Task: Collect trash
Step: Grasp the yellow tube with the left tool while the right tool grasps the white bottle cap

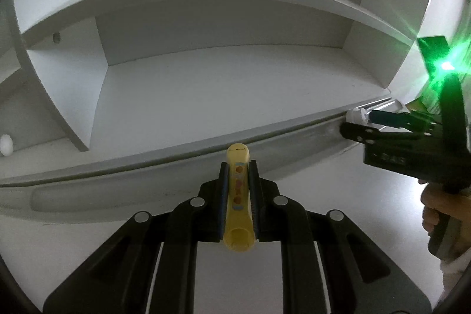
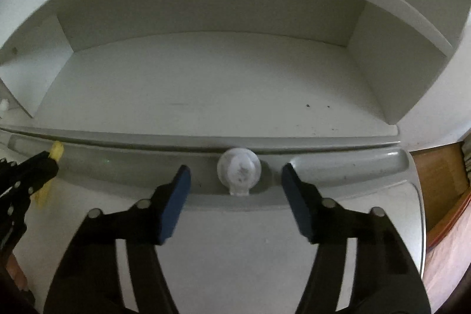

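Note:
My left gripper is shut on a yellow plastic tube with printed pictures, held just in front of the groove of the white desk. It also shows at the left edge of the right wrist view. My right gripper is open, its blue pads on either side of a small white round plastic container that lies in the groove at the desk's back edge. In the left wrist view the right gripper is at the far right with the white container at its tips.
A white shelf unit with bare compartments stands behind the groove. A small white round object sits in the left compartment. A wooden floor shows past the desk's right edge.

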Action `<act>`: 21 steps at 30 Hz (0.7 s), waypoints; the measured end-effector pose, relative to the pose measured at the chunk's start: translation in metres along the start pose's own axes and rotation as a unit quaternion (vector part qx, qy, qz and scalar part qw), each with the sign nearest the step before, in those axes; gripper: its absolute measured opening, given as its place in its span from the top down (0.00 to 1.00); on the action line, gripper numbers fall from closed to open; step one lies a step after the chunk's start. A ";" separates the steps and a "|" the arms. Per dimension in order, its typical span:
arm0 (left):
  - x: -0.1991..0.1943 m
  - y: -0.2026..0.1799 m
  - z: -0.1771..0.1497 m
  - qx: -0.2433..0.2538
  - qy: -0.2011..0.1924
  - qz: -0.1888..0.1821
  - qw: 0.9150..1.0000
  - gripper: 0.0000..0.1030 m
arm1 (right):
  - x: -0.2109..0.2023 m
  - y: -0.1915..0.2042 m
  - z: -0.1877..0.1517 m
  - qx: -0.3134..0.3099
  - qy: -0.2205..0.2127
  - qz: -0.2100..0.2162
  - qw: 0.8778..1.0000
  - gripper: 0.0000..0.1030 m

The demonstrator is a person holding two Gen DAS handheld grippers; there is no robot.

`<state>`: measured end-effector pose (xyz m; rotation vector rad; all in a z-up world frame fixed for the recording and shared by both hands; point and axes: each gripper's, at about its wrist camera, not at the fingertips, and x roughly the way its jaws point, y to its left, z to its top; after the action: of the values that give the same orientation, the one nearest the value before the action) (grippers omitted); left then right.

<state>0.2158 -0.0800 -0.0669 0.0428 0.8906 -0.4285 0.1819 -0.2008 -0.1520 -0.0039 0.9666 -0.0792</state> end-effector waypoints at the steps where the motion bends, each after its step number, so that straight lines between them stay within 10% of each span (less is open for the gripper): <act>1: 0.001 0.000 -0.001 -0.001 0.001 -0.001 1.000 0.88 | 0.000 0.002 0.001 -0.005 -0.001 -0.006 1.000 0.51; 3: 0.002 0.000 -0.002 -0.002 0.001 -0.002 1.000 0.88 | 0.002 0.005 0.002 -0.006 0.002 -0.006 1.000 0.70; 21: -0.032 -0.069 -0.008 0.074 -0.031 -0.024 0.996 0.88 | -0.089 -0.062 -0.083 0.058 -0.015 0.057 0.997 0.70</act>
<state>0.1659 -0.1303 -0.0382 0.1446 0.7996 -0.5376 0.0596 -0.2539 -0.1235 0.1563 0.9297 -0.0294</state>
